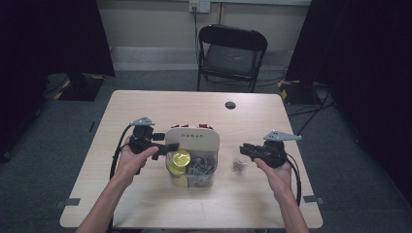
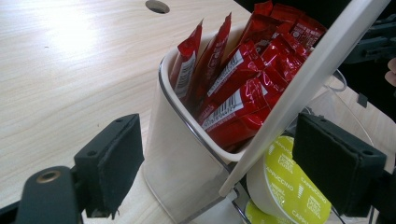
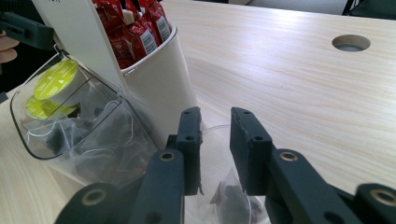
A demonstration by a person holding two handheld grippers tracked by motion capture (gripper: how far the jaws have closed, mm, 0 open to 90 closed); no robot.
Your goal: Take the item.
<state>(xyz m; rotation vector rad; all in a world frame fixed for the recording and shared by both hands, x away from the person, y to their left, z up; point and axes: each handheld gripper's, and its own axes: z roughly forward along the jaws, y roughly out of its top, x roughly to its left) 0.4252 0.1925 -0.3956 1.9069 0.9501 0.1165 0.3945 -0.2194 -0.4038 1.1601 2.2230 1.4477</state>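
Looking down from the high view, you have the organiser box in the middle of the table, its white lid tilted up and its long axis running across the table from your left to your right. The clear front compartment faces you; the white rear compartment, packed with red sachets standing upright, faces away.

Your left gripper is at the box's left end. In the left gripper view its jaws stand on either side of the box's corner and the edge of the raised lid; whether the pads press on anything you cannot tell from these pictures. A yellow-green capsule marked cappuccino lies tilted in the clear compartment just beside the right-hand jaw, with a second one below it.

Your right gripper sits to the right of the box, apart from it. Its jaws are parted and clamp nothing. A clear tea bag of dark leaves lies on the table directly below and between them, just beside the box's right end. More such bags fill the near part of the clear compartment.
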